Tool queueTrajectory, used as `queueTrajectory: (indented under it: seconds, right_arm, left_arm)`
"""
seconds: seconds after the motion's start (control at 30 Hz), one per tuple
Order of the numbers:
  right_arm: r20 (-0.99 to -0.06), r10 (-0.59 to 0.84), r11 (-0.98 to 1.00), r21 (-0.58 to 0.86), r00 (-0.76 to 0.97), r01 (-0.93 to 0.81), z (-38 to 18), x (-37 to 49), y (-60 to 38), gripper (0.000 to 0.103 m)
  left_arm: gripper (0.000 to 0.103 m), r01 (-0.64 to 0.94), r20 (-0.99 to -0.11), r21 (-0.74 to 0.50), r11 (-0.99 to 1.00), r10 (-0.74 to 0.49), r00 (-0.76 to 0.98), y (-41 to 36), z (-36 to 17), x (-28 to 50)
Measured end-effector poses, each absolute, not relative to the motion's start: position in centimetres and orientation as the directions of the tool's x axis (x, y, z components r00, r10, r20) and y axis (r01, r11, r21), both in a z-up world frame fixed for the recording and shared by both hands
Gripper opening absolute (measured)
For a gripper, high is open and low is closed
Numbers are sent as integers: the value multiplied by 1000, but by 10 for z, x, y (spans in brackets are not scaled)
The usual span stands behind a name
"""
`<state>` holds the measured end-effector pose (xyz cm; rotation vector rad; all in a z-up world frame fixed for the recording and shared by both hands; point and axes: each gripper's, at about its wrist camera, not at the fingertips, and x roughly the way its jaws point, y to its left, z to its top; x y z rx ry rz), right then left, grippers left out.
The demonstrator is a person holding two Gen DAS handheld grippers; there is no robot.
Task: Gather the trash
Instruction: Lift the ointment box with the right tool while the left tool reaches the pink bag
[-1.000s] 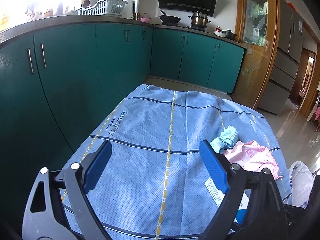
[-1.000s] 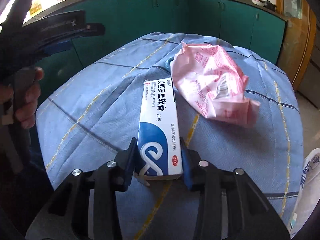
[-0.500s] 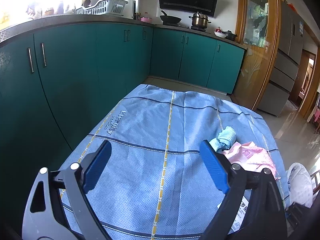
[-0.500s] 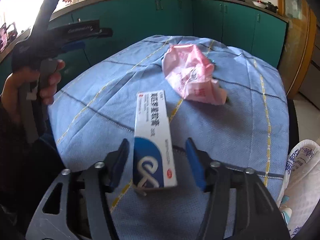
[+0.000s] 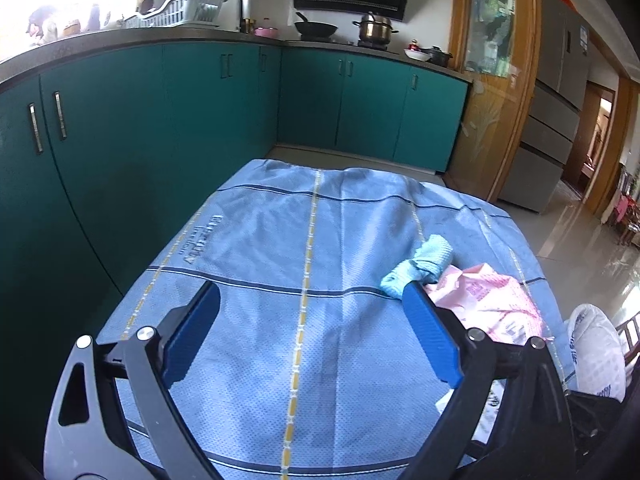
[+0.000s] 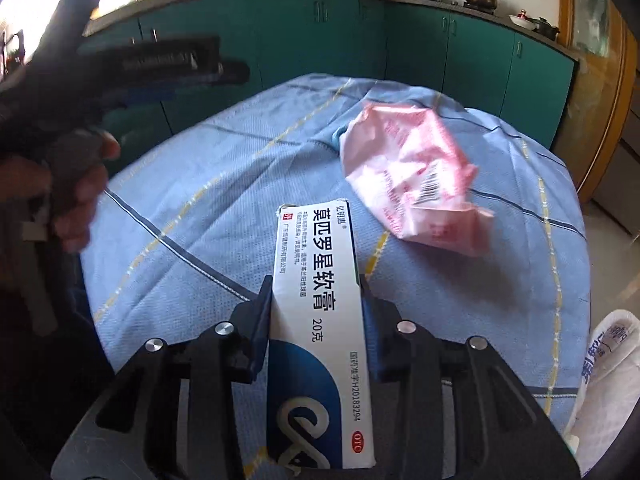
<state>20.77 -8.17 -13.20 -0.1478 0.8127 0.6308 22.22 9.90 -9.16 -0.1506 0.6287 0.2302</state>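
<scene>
My right gripper point(image 6: 317, 292) is shut on a white and blue medicine box point(image 6: 320, 320) and holds it above the blue tablecloth point(image 6: 240, 184). A crumpled pink wrapper point(image 6: 408, 172) lies on the cloth beyond the box; it also shows in the left wrist view point(image 5: 488, 304). A small light-blue rag point(image 5: 424, 264) lies beside the wrapper. My left gripper point(image 5: 312, 320) is open and empty over the near middle of the cloth point(image 5: 280, 248); it appears at the left of the right wrist view point(image 6: 168, 64).
A white plastic bag point(image 6: 608, 384) hangs off the table's right edge, also in the left wrist view point(image 5: 596, 356). Green kitchen cabinets point(image 5: 120, 128) run close along the left and far sides. A fridge point(image 5: 552, 120) stands at the far right.
My right gripper has closed on the medicine box, which now sits deeper between the fingers, and moved forward toward the pink wrapper. My left gripper stays open and nearly still.
</scene>
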Motion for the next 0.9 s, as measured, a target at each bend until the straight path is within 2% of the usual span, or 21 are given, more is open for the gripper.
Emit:
queueTrajectory:
  seconds: [0.17, 0.27, 0.33, 0.4, 0.43, 0.5, 0.53, 0.6, 0.73, 0.87, 0.9]
  right_arm:
    - [-633, 520, 819, 180, 574, -544, -102, 192, -133, 39]
    - [-586, 476, 873, 227, 656, -432, -91, 190, -180, 40]
    - [-583, 406, 914, 272, 704, -302, -92, 196, -212, 40]
    - [-599, 352, 930, 308, 720, -198, -98, 202, -235, 40]
    - [-619, 318, 937, 322, 718, -138, -105, 207, -245, 40]
    - [-643, 296, 941, 325, 706, -98, -113, 212, -249, 40]
    - [-654, 289, 943, 322, 699, -89, -117, 215, -249, 40]
    - [-661, 299, 942, 319, 688, -103, -120, 216, -244, 40]
    - [-661, 328, 941, 293, 675, -170, -118, 218, -224, 40]
    - [-674, 344, 939, 267, 654, -219, -121, 221, -201, 40]
    - [-680, 339, 941, 257, 651, -222, -122, 222, -197, 43]
  left_arm:
    - [97, -150, -575, -63, 987, 87, 814, 76, -88, 227]
    - [98, 43, -562, -56, 997, -67, 824, 38, -83, 244]
    - [99, 145, -529, 20, 989, -113, 841, 9, -81, 252]
    - [99, 213, -512, 158, 964, -105, 853, -24, -84, 263]
    - [99, 222, -530, 227, 948, -72, 845, -40, -91, 273]
    - [98, 214, -601, 286, 934, 1, 799, -54, -110, 292]
    - [96, 220, -656, 271, 937, 13, 755, -54, -121, 299]
    - [91, 239, -709, 199, 950, -28, 704, -46, -126, 296]
    - [91, 262, -746, 124, 957, -84, 661, -21, -126, 269]
    - [91, 228, -820, 87, 970, -60, 569, 15, -146, 254]
    - [91, 192, -828, 70, 979, -51, 559, 29, -148, 251]
